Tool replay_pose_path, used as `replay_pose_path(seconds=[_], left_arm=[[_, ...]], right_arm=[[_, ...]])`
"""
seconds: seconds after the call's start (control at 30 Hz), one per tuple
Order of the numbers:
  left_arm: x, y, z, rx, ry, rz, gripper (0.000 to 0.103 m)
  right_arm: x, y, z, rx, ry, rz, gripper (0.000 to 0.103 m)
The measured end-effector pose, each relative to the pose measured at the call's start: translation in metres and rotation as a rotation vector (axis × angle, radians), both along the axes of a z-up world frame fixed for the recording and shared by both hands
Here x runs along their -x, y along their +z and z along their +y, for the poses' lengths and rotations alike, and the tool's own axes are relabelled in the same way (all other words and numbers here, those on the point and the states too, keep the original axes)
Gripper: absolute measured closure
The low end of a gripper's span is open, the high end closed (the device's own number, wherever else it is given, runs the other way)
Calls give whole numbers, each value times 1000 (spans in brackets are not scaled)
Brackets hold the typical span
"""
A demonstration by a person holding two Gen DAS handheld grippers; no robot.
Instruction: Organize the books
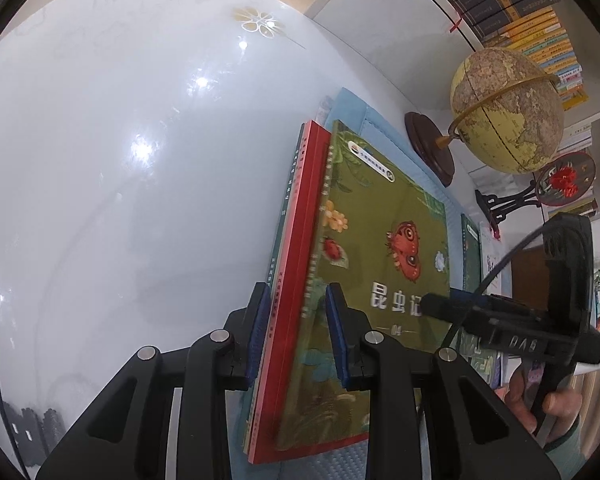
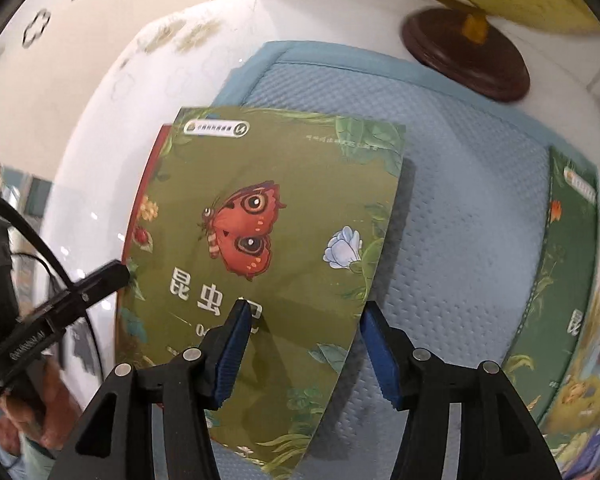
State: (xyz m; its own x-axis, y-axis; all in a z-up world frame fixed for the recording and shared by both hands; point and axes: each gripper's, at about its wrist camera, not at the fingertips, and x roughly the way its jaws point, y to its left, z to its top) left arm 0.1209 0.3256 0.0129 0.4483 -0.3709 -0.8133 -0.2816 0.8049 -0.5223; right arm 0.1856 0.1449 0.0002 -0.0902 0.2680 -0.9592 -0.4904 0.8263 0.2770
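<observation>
A green book with an orange butterfly [image 1: 379,240] [image 2: 280,200] tops a small stack that lies on a light blue mat [image 2: 459,200]. Under it a red book [image 1: 300,260] and a teal-spined one show their edges. My left gripper [image 1: 296,292] is shut on the spine side of this stack, one blue pad against the spines and the other on the green cover. My right gripper [image 2: 305,306] is open above the cover's near right part, its left finger over the title and its right finger beside the book's right edge, over the mat. Its fingertip [image 1: 439,304] also shows in the left wrist view.
A second green book [image 2: 567,260] lies at the mat's right. A globe [image 1: 507,112] on a brown wooden base and a round ornament with red flowers [image 1: 565,178] stand behind the mat. Shelves of books [image 1: 519,0] rise beyond. The glossy white table [image 1: 120,160] spreads left.
</observation>
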Motion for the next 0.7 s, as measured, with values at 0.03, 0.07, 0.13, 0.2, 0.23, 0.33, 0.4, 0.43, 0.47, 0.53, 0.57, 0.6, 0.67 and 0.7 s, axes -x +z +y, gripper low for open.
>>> replay_pose_path(seconds=[0.03,0.07,0.13,0.2,0.23,0.33,0.4,0.43,0.47,0.53,0.57,0.6,0.67,0.7], left_arm=[[1,0,0,0,1,-2,79],[1,0,-1,-4,0,-3,77],[3,1,-2,-8,-7,-2,75],[7,1,-4,-14,-7,-1,75],[9,1,-5,-19,-8,0,75],[20,3,-9,-37,-2,1,75],[25,3,-11,-44,6,0,75],[27,3,-11,-47,16,0,75],[28,4,-11,-51,26,0,75],[32,9,-12,-75,38,-8,75],[36,14,-13,-91,43,-20,75],[41,20,-13,-105,46,-33,75],[53,29,-15,-123,43,-53,73],[57,32,-16,-120,42,-56,73]], right_arm=[[4,1,5,3,21,-6,47],[9,3,9,4,37,-5,47],[22,7,18,46,85,-43,43],[28,9,25,74,113,-80,42],[30,9,25,71,112,-78,42],[29,6,19,41,75,-26,42],[26,7,15,32,71,-25,43],[27,8,15,29,75,-35,43],[29,7,15,25,76,-41,43],[32,11,11,-6,62,-37,43],[40,18,-7,-15,52,-36,43],[43,23,-15,-24,44,-38,43],[55,28,-37,-33,30,-48,42],[64,31,-53,-32,14,-44,42]])
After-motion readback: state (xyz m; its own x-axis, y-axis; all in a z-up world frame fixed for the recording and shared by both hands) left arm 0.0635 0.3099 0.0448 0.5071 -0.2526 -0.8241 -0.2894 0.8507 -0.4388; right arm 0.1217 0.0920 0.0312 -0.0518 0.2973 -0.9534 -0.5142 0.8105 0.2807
